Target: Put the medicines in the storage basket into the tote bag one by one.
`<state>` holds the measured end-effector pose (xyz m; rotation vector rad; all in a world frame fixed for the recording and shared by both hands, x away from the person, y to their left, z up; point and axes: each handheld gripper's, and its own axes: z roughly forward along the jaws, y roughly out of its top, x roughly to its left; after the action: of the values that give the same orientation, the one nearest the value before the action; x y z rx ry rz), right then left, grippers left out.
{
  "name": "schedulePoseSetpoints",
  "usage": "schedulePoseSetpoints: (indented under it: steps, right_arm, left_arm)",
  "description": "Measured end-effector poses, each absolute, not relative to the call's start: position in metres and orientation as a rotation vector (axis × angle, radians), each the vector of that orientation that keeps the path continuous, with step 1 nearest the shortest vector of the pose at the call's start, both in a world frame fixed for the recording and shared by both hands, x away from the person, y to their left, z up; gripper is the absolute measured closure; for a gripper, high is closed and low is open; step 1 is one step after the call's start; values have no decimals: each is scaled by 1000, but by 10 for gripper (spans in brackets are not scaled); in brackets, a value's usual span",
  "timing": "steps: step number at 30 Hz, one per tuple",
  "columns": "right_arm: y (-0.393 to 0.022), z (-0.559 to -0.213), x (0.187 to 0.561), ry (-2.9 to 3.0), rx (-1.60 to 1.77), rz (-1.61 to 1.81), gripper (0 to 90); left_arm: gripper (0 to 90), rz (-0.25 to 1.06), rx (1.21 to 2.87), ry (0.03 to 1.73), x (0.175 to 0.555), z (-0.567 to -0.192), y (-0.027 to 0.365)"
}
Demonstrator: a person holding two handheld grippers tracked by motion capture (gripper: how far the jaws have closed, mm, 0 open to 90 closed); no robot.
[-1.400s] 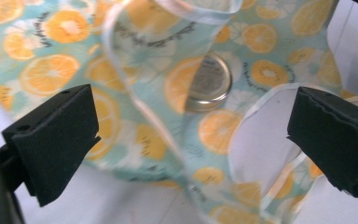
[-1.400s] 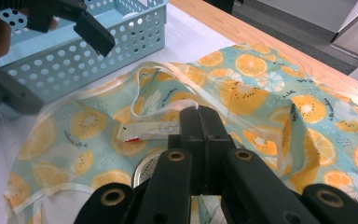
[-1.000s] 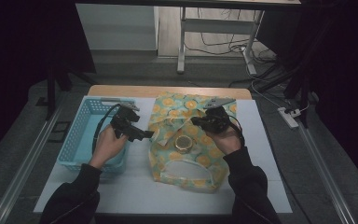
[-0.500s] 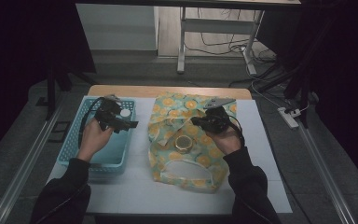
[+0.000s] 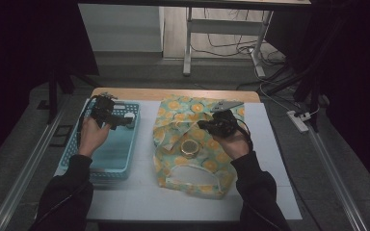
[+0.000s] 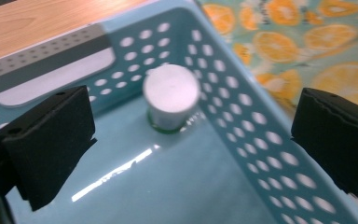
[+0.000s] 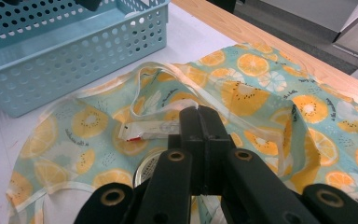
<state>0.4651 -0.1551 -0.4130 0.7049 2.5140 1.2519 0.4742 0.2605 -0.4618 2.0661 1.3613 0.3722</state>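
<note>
High view | left gripper (image 5: 125, 120) over blue basket (image 5: 101, 159), jaws wide, empty (white cup (image 6: 171, 95) below) | right gripper (image 5: 203, 124) closed, pinching orange-print bag (image 5: 192, 144) fabric.

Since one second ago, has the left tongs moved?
Yes. In the high view the left tongs went from beside the fruit-print bag leftward and away, over the blue basket, near its far end.
</note>
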Motion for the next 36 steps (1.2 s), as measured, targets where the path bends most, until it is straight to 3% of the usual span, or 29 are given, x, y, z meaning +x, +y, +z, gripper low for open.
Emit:
schedulePoseSetpoints:
  steps: [17,22,32,36]
  right_arm:
    - [-156,-412,465,2514,700,1256,900]
    - [-156,-411,465,2514,696,1259,900]
    - [-156,-411,465,2514,692,1258,900]
    - [-156,-411,465,2513,693,1259,900]
  left_arm:
    - [23,342,2156,1426,508,-487,252]
    - [72,352,2199,1435,514,-492,248]
    - [325,315,2224,1404,520,-495,243]
    - [465,231,2207,1411,521,-496,245]
